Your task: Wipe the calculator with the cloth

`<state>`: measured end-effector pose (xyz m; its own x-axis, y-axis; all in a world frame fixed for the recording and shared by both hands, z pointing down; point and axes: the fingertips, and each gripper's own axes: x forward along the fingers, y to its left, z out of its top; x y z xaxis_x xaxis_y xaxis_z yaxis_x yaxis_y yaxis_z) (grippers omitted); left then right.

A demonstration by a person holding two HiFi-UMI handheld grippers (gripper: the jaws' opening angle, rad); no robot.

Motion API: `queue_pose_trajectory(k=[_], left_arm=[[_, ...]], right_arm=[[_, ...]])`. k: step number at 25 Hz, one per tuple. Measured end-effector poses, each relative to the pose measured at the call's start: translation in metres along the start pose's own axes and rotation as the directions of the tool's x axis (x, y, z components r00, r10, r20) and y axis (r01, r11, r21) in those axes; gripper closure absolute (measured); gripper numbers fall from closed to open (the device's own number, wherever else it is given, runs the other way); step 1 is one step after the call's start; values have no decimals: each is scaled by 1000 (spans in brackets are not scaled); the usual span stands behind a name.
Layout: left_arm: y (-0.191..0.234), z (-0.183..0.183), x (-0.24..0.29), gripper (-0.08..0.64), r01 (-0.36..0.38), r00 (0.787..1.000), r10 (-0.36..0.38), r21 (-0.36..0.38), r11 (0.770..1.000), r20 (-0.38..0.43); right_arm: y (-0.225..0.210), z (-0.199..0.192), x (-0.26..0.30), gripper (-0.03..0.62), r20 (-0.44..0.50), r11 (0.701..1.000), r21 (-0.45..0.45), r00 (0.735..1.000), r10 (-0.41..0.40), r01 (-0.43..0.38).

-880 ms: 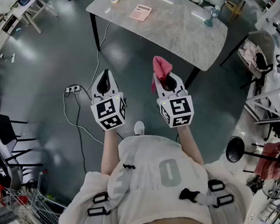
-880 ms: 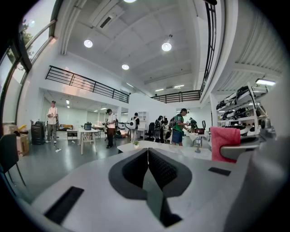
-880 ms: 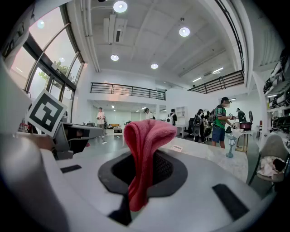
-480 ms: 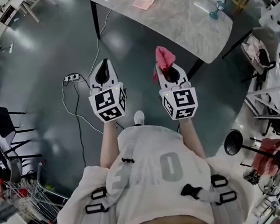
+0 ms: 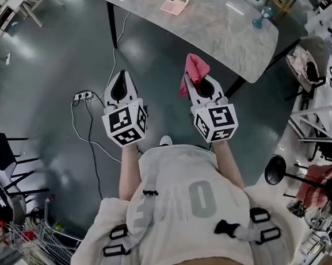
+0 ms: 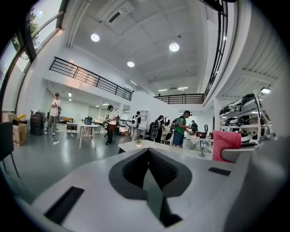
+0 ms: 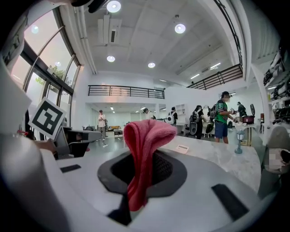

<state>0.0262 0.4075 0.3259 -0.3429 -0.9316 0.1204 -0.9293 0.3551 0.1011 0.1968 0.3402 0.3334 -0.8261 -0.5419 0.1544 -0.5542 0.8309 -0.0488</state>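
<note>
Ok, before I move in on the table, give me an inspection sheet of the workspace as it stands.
Surface: grey marble-look table ahead of the person, neither gripper over it yet.
Job's things: pink calculator flat on the table; pink cloth clamped in the right gripper.
Clutter: small blue lamp and potted plant on the table, both apart from the calculator.
Grippers: left gripper shut, empty; right gripper shut on the cloth; both held over the floor.
Cables: power strip and white cable on the floor, left of the person.
Surroundings: chair, wire cart, people in the background.
</note>
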Motion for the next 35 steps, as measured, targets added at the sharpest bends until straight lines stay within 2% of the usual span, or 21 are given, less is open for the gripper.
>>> queue_pose_trajectory(k=[7, 16, 19, 29, 35], left_arm=[[41, -9, 39, 540, -49, 999, 49, -17, 999, -14], [32, 7, 112, 540, 9, 1000, -9, 7, 1000, 16], [27, 6, 144, 540, 23, 1000, -23, -27, 999, 14], [8, 37, 294, 540, 21, 1000, -21, -21, 1000, 4], [-13, 46, 406, 540, 90, 996, -90, 2, 996, 25]], right_arm=[[-7, -18, 41, 535, -15, 999, 30, 999, -29, 30], [-49, -19, 118, 535, 7, 999, 45, 1000, -29, 29], [-70, -16, 145, 535, 2, 999, 32, 1000, -22, 21], [-162, 26, 257, 535, -35, 999, -40, 999, 7, -8], [-232, 44, 332, 535, -51, 997, -73, 999, 16, -20]])
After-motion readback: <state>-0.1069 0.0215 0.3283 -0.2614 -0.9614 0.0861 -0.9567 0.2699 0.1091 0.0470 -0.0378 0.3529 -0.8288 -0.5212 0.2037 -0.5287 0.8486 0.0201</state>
